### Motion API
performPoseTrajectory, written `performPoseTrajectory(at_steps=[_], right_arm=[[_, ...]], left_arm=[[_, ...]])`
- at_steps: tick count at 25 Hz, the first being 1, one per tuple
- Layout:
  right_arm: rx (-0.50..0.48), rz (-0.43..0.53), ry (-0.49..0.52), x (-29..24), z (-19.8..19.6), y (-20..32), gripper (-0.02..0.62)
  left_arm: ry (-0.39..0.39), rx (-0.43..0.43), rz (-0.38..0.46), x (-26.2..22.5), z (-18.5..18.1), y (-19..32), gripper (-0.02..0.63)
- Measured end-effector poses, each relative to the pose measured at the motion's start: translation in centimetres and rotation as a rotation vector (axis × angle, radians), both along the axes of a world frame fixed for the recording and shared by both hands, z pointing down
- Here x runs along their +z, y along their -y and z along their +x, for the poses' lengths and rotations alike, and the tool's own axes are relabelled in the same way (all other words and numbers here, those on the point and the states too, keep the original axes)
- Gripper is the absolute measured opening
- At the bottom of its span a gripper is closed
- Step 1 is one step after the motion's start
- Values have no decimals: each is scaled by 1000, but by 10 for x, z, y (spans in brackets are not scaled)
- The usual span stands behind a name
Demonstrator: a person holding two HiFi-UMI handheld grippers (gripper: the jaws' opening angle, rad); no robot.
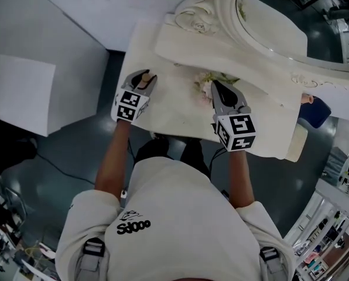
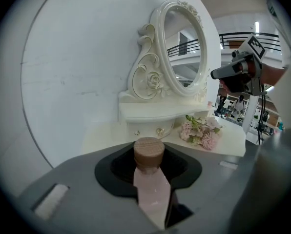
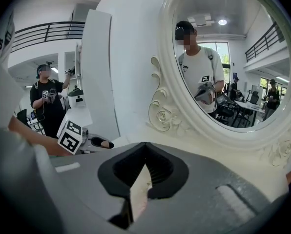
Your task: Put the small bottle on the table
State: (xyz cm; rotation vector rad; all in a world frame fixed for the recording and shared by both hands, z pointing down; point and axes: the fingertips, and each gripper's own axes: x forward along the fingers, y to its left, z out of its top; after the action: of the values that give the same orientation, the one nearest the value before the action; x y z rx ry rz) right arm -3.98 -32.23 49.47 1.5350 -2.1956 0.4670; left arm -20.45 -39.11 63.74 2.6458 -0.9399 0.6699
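Note:
The small bottle (image 2: 150,182) is pale pink with a brown round cap and stands upright between the jaws of my left gripper (image 2: 149,152), which is shut on it. In the head view the left gripper (image 1: 144,78) hovers over the left end of the white dressing table (image 1: 174,119), with the brown cap of the bottle (image 1: 145,82) showing at its tip. My right gripper (image 1: 216,86) is over the table's middle, just beside a bunch of pink flowers (image 1: 205,85). Its jaws (image 3: 141,147) are shut and hold nothing.
An oval mirror (image 1: 268,22) in an ornate white frame stands at the back of the table on a raised shelf (image 2: 150,112) with small drawers. The flowers (image 2: 201,130) lie on the tabletop to the right. Grey floor surrounds the table.

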Motion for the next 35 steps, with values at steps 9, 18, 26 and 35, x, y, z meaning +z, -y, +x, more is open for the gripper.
performPoseTrajectory(at_steps=[9, 18, 26, 35], right_arm=[[-71, 5, 17, -1, -17, 3, 2], [-156, 47, -6, -16, -6, 14, 2], [-211, 133, -14, -52, 1, 28, 2], [-276, 281, -32, -112, 3, 39, 2]], left_arm=[[27, 11, -7, 5, 7, -3, 161], [11, -42, -82, -13, 0, -1, 281], [-76, -127, 4, -80, -22, -1, 245], [-126, -220, 272, -199, -34, -8, 17]])
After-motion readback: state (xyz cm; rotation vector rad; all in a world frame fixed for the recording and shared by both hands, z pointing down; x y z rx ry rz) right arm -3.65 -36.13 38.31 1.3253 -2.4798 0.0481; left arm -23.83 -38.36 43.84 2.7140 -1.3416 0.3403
